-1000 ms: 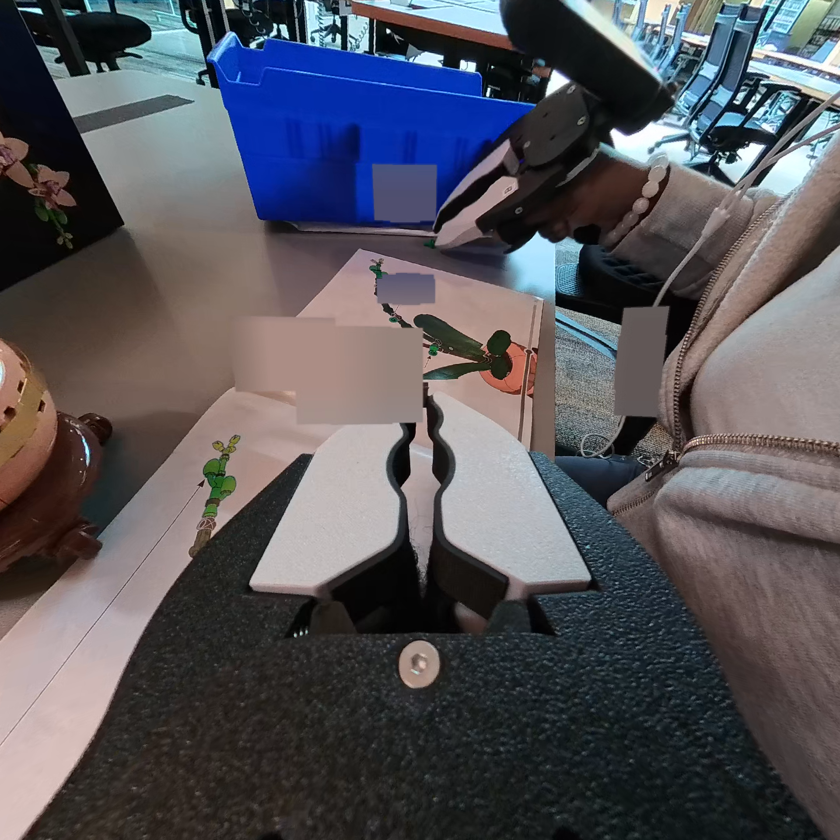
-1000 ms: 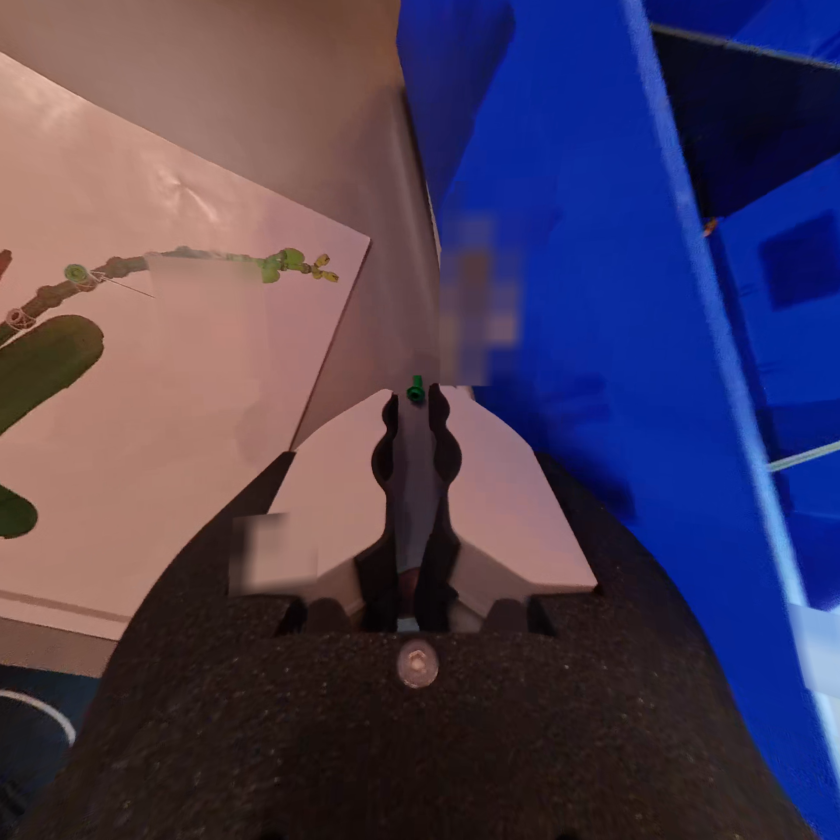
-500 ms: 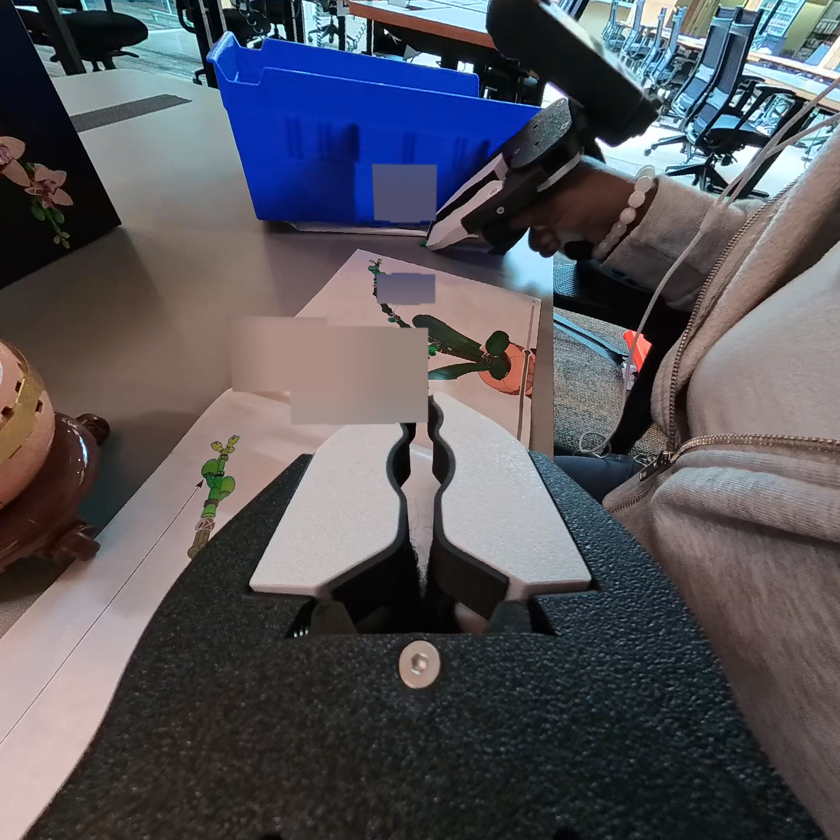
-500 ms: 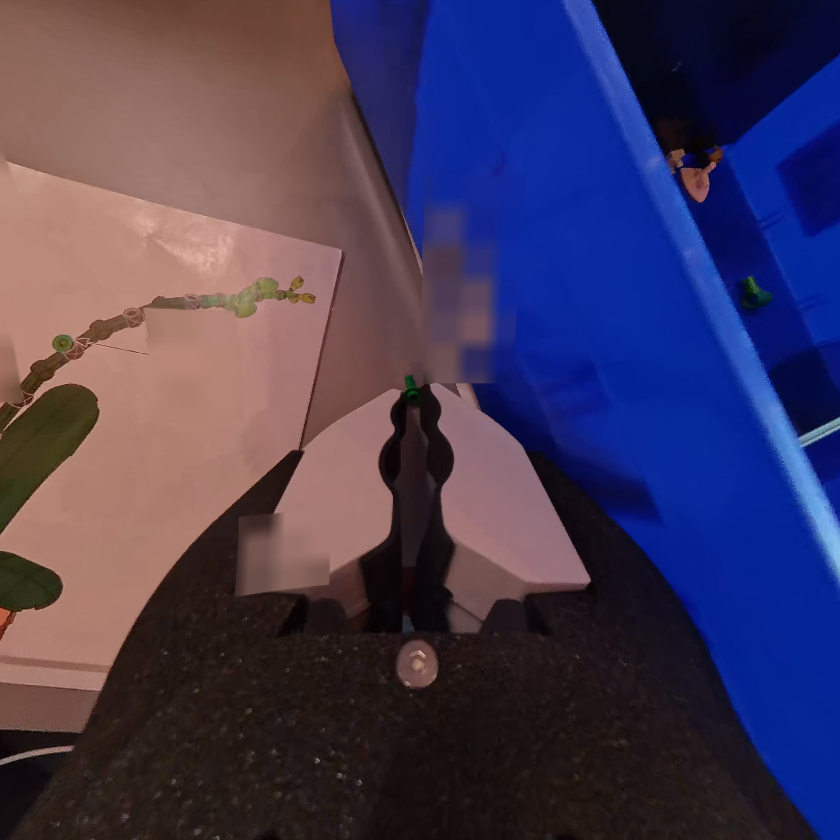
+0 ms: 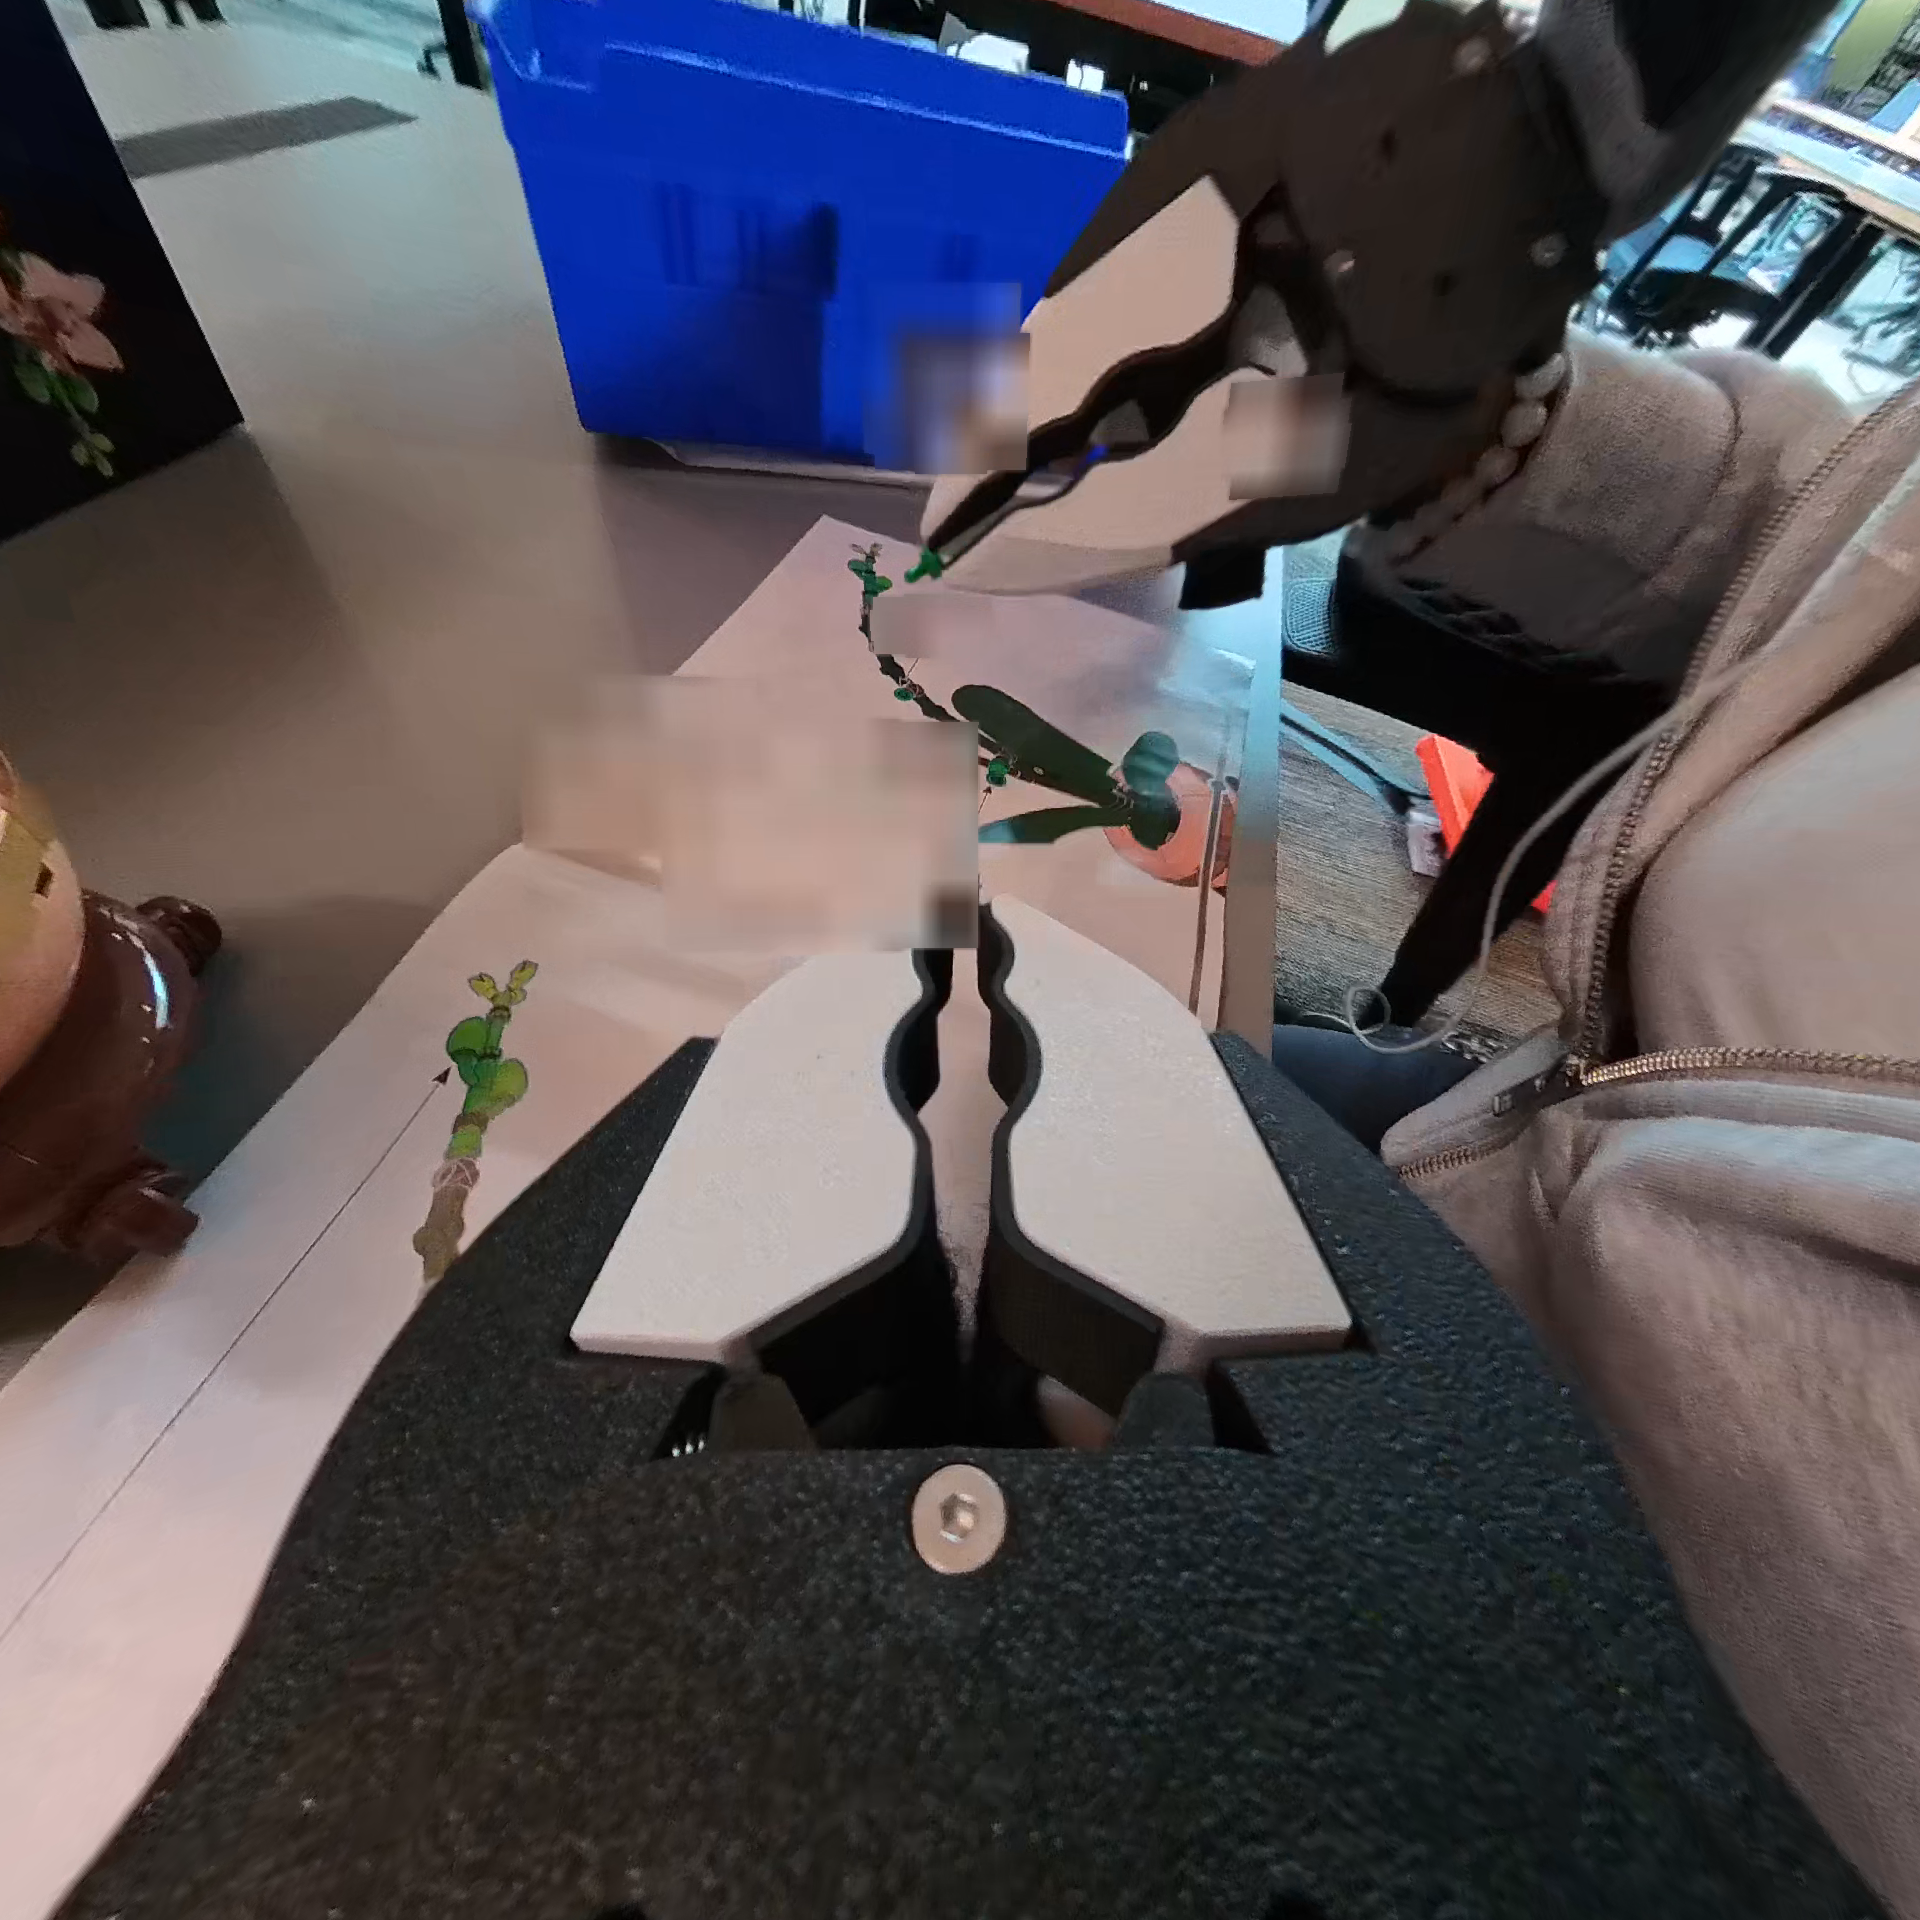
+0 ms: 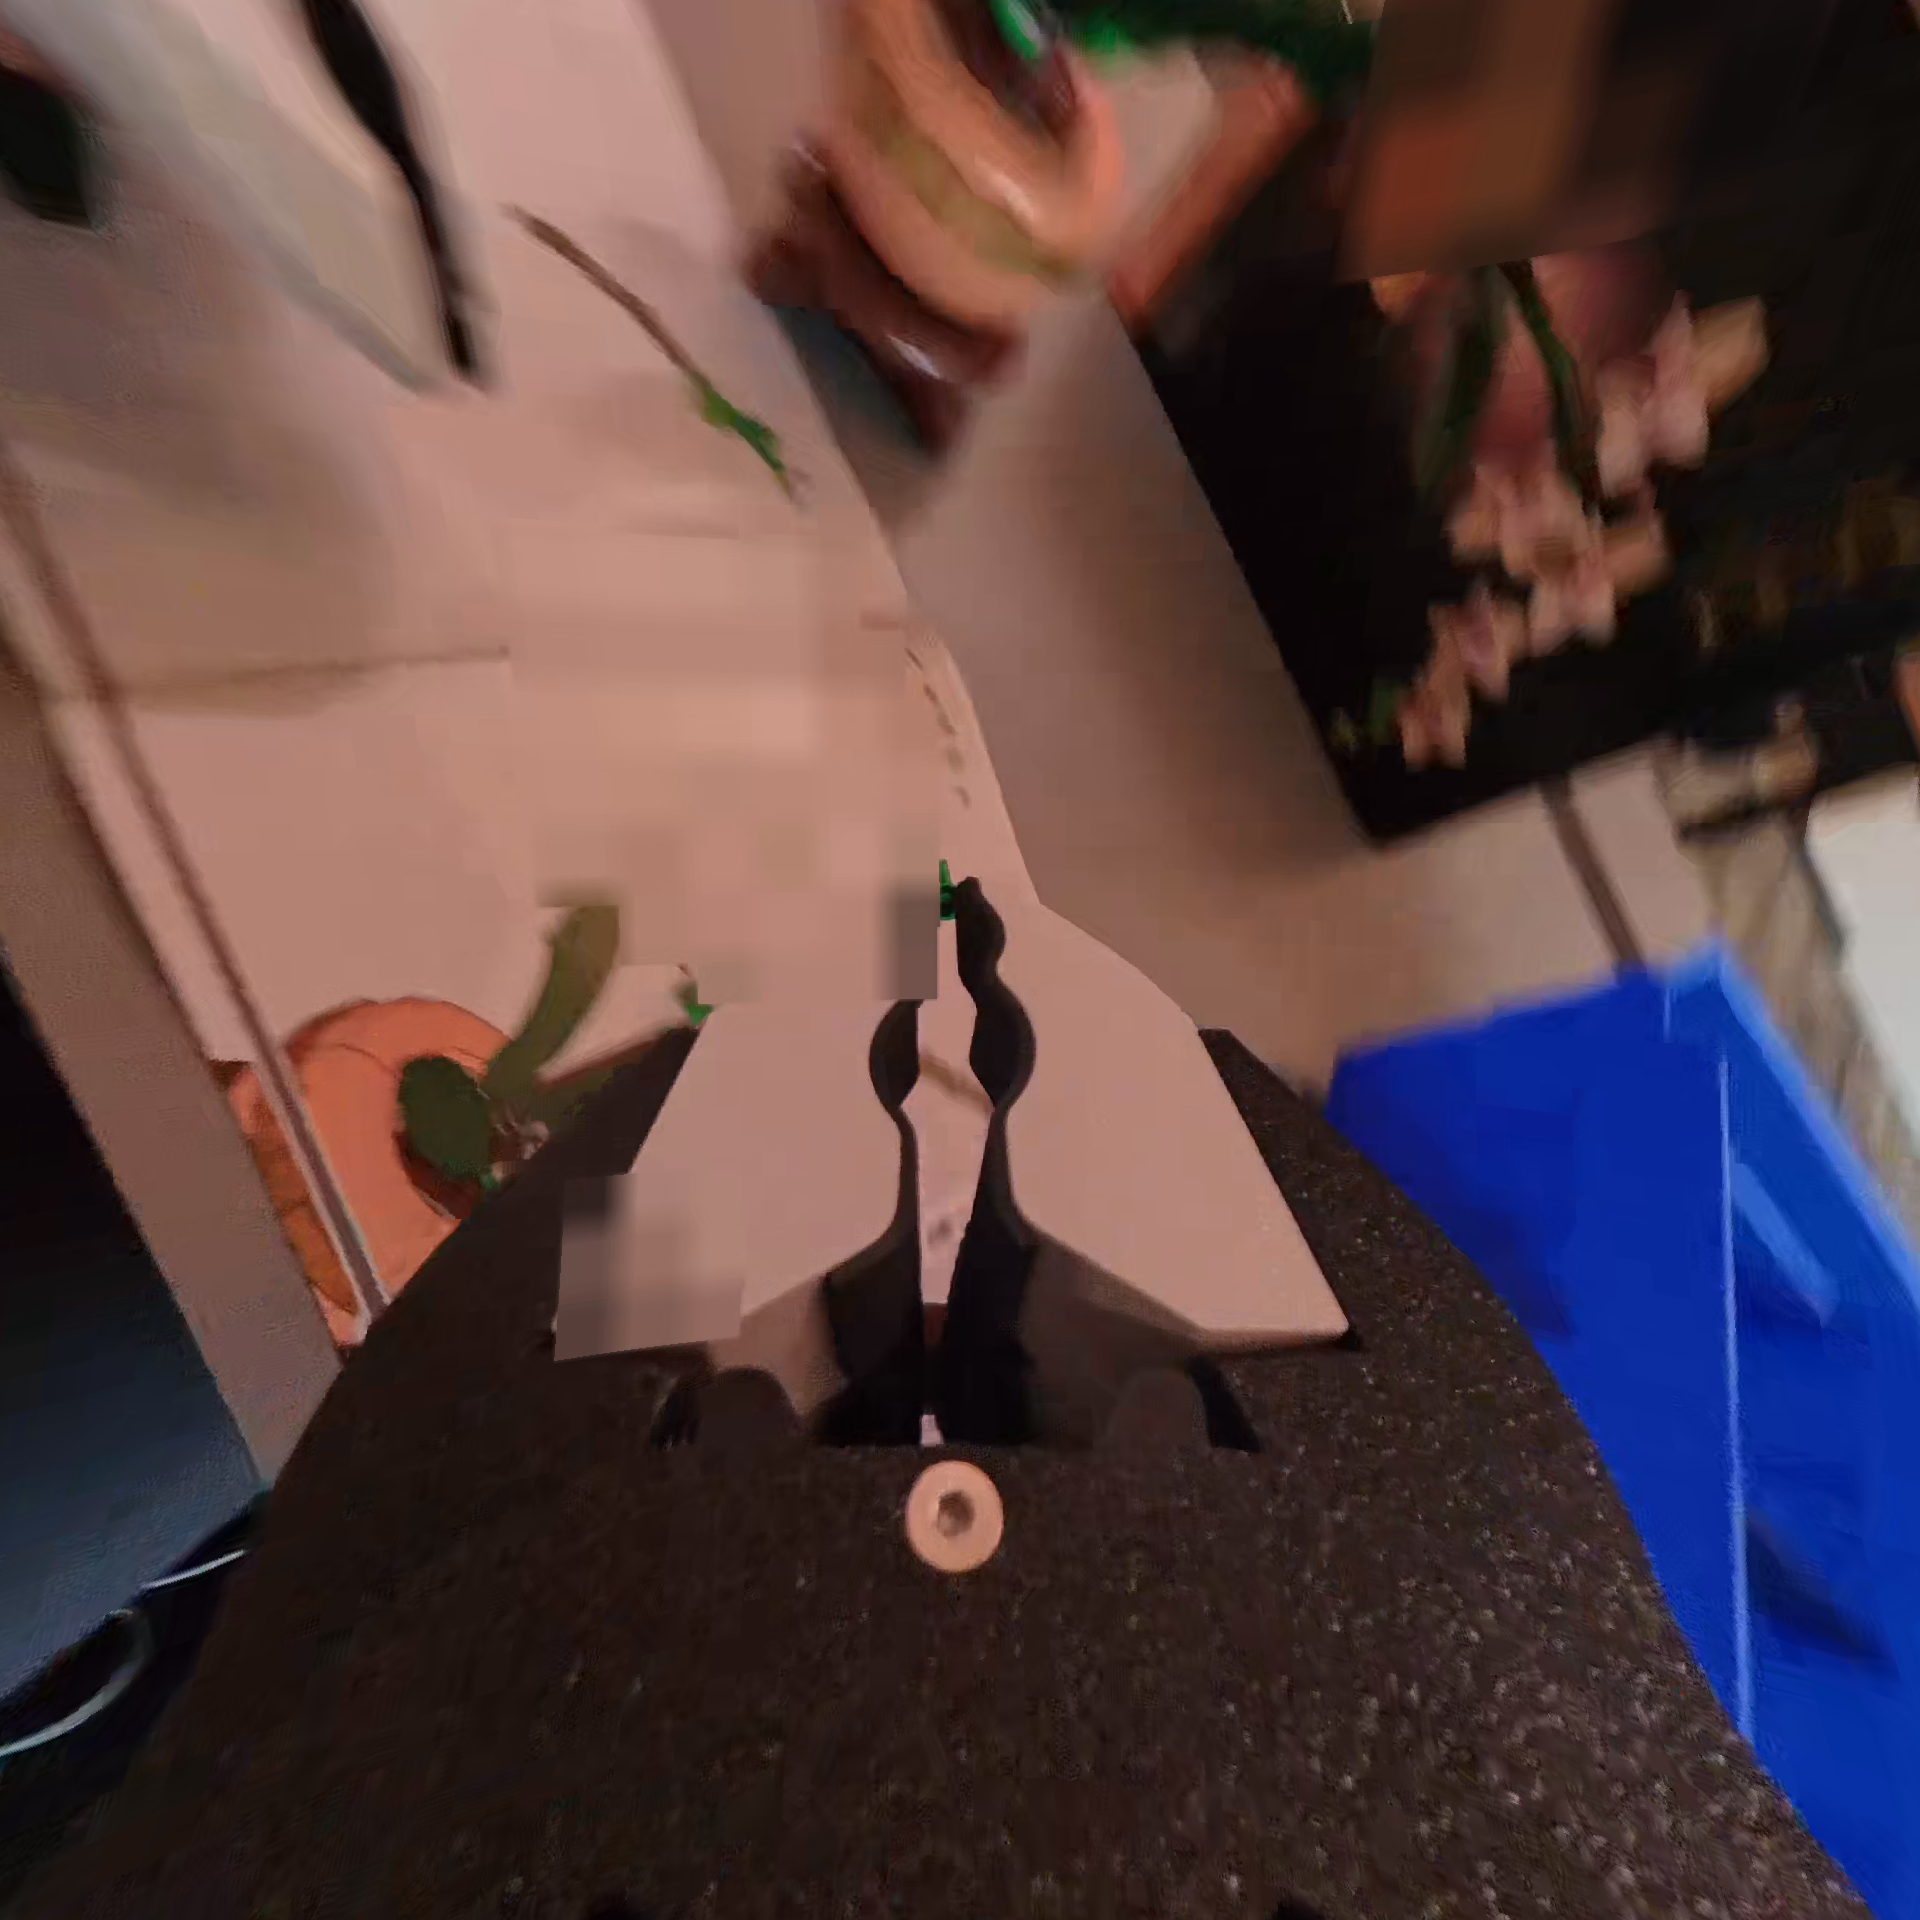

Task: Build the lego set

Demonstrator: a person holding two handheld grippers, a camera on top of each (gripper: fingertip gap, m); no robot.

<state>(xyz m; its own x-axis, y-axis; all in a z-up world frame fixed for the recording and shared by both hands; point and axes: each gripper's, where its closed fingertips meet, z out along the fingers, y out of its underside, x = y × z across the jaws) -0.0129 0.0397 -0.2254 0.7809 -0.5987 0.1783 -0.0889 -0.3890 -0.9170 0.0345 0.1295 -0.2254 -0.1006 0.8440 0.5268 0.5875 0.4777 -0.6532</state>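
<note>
My right gripper (image 6: pixel 948 906) is shut on a small green brick piece (image 6: pixel 943 891) that sticks out at its fingertips. The left wrist view shows this gripper (image 5: pixel 940 551) above the far end of the printed instruction sheet (image 5: pixel 623 997), with the green piece (image 5: pixel 923 566) pinched at its tip. My left gripper (image 5: pixel 961 940) hovers low over the near part of the sheet. Its fingers are together with nothing between them, and a blur patch partly covers the tips.
A blue plastic bin (image 5: pixel 779 260) stands at the back of the grey table, and shows in the right wrist view (image 6: pixel 1662 1299). A brown and pink brick pot (image 5: pixel 73 1060) sits at the left. A black box with orchid pictures (image 5: pixel 73 312) stands far left. A person's grey sleeve and torso (image 5: pixel 1714 1143) fill the right.
My right gripper closed on the green piece beside the blue bin, lifted it and swung away from the bin over the sheet. The right wrist view is motion-blurred. My left gripper stayed still and shut.
</note>
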